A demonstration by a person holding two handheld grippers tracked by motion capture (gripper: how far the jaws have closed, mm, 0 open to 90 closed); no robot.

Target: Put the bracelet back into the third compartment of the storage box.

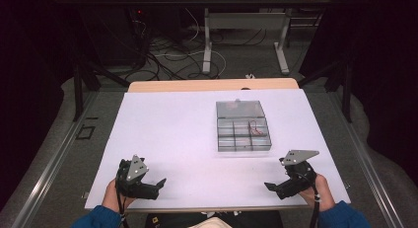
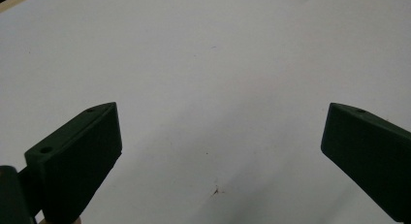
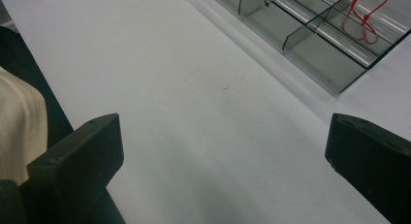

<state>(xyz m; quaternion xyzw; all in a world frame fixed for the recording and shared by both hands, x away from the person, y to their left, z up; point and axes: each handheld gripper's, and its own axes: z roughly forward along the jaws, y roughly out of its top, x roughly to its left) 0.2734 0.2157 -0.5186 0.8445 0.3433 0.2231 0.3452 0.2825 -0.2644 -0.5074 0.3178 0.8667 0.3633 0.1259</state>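
A clear compartment box (image 1: 243,126) sits on the white table (image 1: 167,139), right of centre and nearer the far edge than the near one, its lid thrown back toward the far side. In one of its right-hand compartments lies a bit of red string (image 1: 256,128) — it shows again as a thin loop in the right gripper view.

Both tools rest low along the near edge. The left gripper (image 1: 158,185) is close to the near left corner, jaws spread wide with nothing between them, bare tabletop under them; the box is well apart from it, off toward the far right. The right gripper (image 1: 272,187) is by the near right corner, also wide open and empty — the box lies ahead of it, near but not touching, its closest corner just beyond the jaws.
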